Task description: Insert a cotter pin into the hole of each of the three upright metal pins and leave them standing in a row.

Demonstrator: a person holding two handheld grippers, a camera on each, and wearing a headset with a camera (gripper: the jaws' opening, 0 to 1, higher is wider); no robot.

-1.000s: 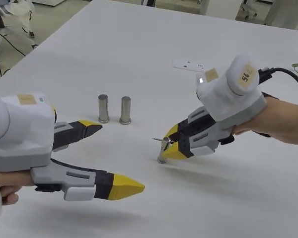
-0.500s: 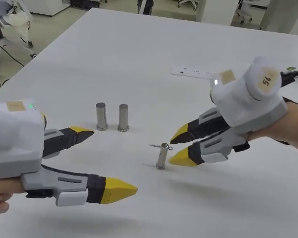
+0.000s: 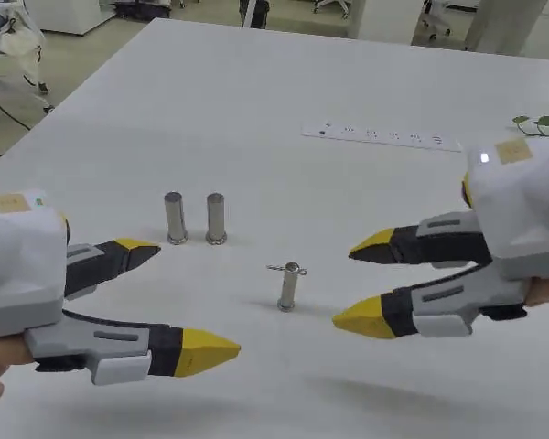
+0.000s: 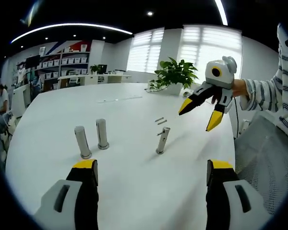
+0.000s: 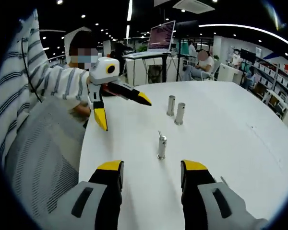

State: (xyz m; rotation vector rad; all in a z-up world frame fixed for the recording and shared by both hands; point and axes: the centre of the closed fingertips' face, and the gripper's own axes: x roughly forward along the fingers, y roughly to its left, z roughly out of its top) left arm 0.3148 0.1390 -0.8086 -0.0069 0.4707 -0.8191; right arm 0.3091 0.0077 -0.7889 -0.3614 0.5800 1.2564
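Observation:
Three upright metal pins stand on the white table. Two bare ones (image 3: pixel 175 218) (image 3: pixel 216 218) are side by side at the back left. The third pin (image 3: pixel 288 286) stands alone nearer me, with a cotter pin (image 3: pixel 284 269) through its top. My right gripper (image 3: pixel 345 286) is open, a little to the right of that pin and clear of it. My left gripper (image 3: pixel 192 297) is open at the lower left, holding nothing. The left gripper view shows the pinned pin (image 4: pixel 162 140) ahead and the right gripper (image 4: pixel 195 120) beyond it. In the right gripper view that pin (image 5: pixel 162 146) stands just past my open right gripper (image 5: pixel 152 167).
A white power strip (image 3: pixel 380 137) lies at the back of the table and a plant (image 3: pixel 544 119) at the far right edge. Two small loose metal pieces (image 4: pixel 159 120) lie on the table behind the pinned pin. The table edge runs along the left.
The right gripper, which was closed around the top of the near pin, has opened and drawn back to the right. The pin stays standing with the cotter pin in it.

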